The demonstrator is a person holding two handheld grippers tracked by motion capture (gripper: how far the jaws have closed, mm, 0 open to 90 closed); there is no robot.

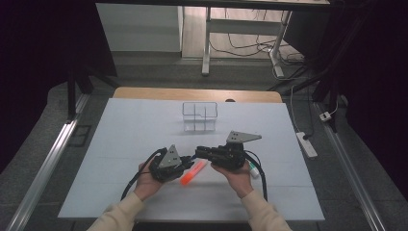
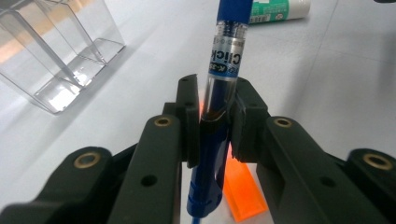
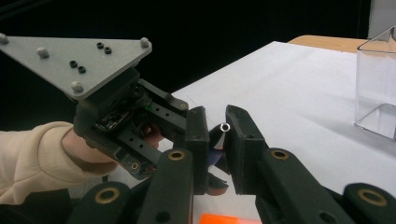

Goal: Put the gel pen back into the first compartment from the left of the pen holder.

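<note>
Near the front edge of the white tabletop [image 1: 120,139], two hands in cream sleeves hold a claw each, tips pointed at one another just above the surface. The left claw [image 2: 215,105] is closed on a blue pen [image 2: 224,70]: in the left gripper view the pen's clear barrel, printed with "Click", sits pinched between the two black jaws, with its blue end running on past them. The right claw [image 3: 218,135] is also drawn narrow, its jaws either side of the pen's end, whose small round tip shows between them in the right gripper view; whether they truly press on it is hard to tell. The pen thus hangs between the two claws, off the tabletop.

Directly beneath lies an orange marker [image 1: 192,173], flat on the tabletop. Just right of the right hand [image 1: 238,175] lies a white tube with a green band [image 1: 253,170], possibly a glue stick.

Farther back, at the middle of the tabletop, stands a clear plastic organiser [image 1: 199,116] with open compartments, well apart from both claws.
</note>
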